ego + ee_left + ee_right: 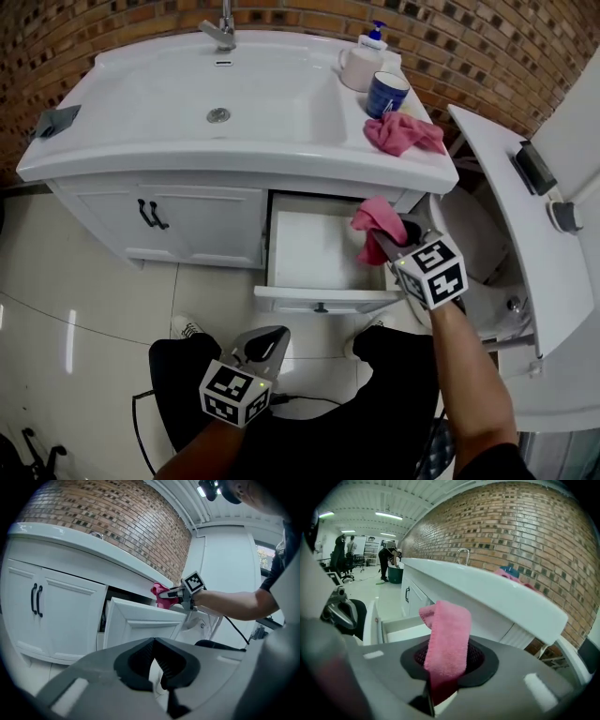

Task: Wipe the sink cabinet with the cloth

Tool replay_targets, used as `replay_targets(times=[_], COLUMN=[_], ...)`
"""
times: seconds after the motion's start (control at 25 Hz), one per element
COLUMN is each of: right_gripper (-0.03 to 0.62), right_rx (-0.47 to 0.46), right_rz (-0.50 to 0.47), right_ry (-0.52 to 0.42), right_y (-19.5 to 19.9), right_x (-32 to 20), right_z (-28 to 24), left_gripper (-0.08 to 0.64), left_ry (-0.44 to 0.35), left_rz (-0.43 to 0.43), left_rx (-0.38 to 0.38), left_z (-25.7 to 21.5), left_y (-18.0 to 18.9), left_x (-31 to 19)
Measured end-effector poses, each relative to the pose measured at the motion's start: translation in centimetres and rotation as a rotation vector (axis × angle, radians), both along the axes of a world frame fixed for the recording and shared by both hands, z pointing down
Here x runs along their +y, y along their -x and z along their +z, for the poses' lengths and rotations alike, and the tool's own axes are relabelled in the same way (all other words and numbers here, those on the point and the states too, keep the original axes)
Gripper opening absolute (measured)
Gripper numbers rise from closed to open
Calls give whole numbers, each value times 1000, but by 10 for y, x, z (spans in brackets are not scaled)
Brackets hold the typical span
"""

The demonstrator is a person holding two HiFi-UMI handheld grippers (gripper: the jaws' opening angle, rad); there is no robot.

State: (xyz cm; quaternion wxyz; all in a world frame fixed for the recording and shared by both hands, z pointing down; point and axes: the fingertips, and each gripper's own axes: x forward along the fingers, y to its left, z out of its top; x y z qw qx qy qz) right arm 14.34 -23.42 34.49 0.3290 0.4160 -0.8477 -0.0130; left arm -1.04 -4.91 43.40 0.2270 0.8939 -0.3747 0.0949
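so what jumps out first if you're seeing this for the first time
The bright pink cloth stands out first, clamped in the right gripper over the open drawer at the right of the white sink cabinet. A second pink cloth lies crumpled on the countertop beside a blue mug. The left gripper hangs low and empty near the person's lap.

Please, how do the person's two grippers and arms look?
The left gripper and the right gripper both have grey bodies with black ribbed pads. Each carries a white cube with black square markers. A thin black cable runs from the left one. The forearms are bare, and a short black sleeve shows.
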Motion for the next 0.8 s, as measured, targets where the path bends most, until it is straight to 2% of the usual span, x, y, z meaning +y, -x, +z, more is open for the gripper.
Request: replay_targets(times=[0.08,0.28,0.48,0.8], right_gripper=[95,95,95,95], right_rx=[-42,-211,-440,-589], right_rz=[2,15,53,62], right_ry=[-33,-75,-25,37], right_y=[-1,-4,-5,2], right_x=[21,85,138,230], right_z=[-21,-61,-65,-62], left_gripper=[5,5,5,4], left_ry=[-9,-49,-104,-149], left_rz=[-16,-48,-36,-6], left_rx=[7,37,35,33], left_z=[-9,-47,-88,-125], left_y=[4,15,15,16], left_x=[0,1,9,43])
